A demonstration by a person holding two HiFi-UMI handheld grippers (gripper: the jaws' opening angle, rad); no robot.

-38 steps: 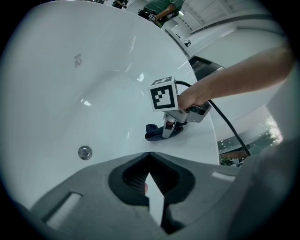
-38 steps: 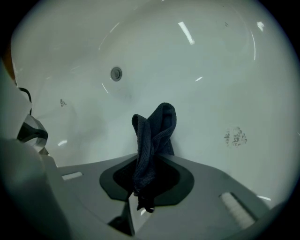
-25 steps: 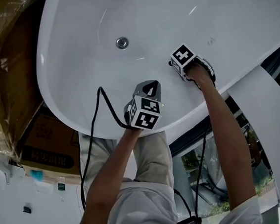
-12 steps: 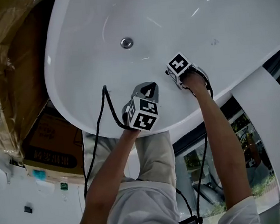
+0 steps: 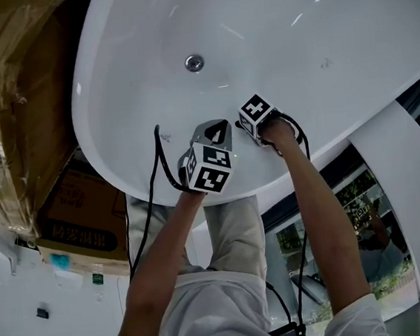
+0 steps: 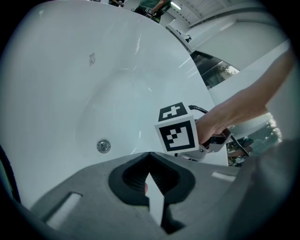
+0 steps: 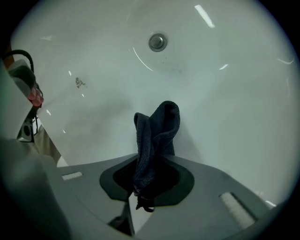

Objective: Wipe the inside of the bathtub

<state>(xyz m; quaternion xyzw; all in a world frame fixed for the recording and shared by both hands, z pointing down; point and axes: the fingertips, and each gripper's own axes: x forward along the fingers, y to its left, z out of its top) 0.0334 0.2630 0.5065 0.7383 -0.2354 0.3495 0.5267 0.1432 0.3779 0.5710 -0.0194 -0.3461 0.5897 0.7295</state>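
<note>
The white bathtub (image 5: 113, 99) fills the head view, its drain (image 5: 194, 63) near the top middle. My right gripper (image 5: 250, 116) reaches down the near wall, shut on a dark blue cloth (image 7: 157, 133). The cloth stands up from the jaws against the white wall, below the drain (image 7: 158, 41). My left gripper (image 5: 219, 130) hovers just left of the right one, over the near rim. Its jaws (image 6: 150, 157) are shut with nothing between them. In the left gripper view the right gripper's marker cube (image 6: 177, 132) and the hand holding it show close ahead.
A small dark mark (image 7: 79, 83) sits on the tub wall left of the cloth. Wrapped cardboard boxes (image 5: 2, 111) stand left of the tub, another box (image 5: 74, 222) below them. A black cable (image 5: 157, 165) hangs from the left gripper. A white curved panel (image 5: 405, 180) lies at right.
The right gripper has slid left and nearer along the tub wall with the cloth, closing on the left gripper. The left gripper has shifted slightly left.
</note>
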